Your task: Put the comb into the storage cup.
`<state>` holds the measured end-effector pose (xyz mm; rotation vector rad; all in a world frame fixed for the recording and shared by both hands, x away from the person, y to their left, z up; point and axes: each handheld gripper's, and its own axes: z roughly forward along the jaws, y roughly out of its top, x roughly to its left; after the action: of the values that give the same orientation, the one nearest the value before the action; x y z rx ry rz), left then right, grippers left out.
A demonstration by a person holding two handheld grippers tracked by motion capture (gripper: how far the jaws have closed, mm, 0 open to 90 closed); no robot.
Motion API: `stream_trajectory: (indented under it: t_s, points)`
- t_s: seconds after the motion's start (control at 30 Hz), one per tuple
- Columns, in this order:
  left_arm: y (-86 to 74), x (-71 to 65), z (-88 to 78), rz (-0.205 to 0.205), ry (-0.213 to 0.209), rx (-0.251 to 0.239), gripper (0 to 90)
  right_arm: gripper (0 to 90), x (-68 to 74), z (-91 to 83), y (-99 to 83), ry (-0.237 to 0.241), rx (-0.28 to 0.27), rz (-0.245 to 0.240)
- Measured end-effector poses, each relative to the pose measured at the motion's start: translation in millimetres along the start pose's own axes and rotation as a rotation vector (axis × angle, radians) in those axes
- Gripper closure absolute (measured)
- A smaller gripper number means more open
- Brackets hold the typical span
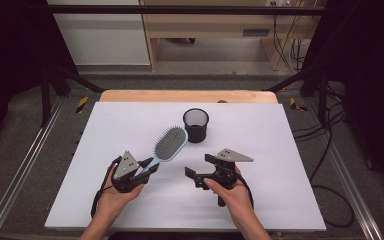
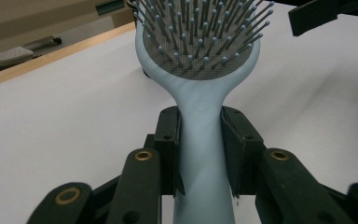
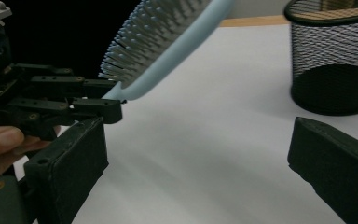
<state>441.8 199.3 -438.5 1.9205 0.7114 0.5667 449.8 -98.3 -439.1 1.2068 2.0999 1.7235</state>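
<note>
A pale blue hairbrush with a grey bristle pad is held off the white table, its head pointing toward the back right. My left gripper is shut on the brush's handle; both pads press its sides. In the right gripper view the hairbrush slants across the top left, bristles facing left. My right gripper stands open, jaws wide apart with nothing between them, pointing left toward the brush. A black mesh cup stands upright behind the brush head, and the mesh cup shows at the upper right of the right gripper view.
The white table sheet covers a wooden top whose far edge shows behind it. Black frame posts and cables flank the table on both sides. Open table surface lies to the left and right of both hands.
</note>
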Motion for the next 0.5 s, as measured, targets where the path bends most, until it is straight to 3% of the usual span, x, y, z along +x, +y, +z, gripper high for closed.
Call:
stream_trajectory:
  t_s: [0.23, 0.5]
  points:
    - [0.3, -3.8, 2.1, 0.01, -0.011, -0.004, 69.0, 4.7, 12.7, 18.7, 10.8, 0.058, -0.015, 0.021]
    - [0.2, -7.7, 3.5, 0.016, -0.011, -0.008, 69.0, 4.1, 14.5, 26.4, 16.1, 0.085, -0.029, 0.058]
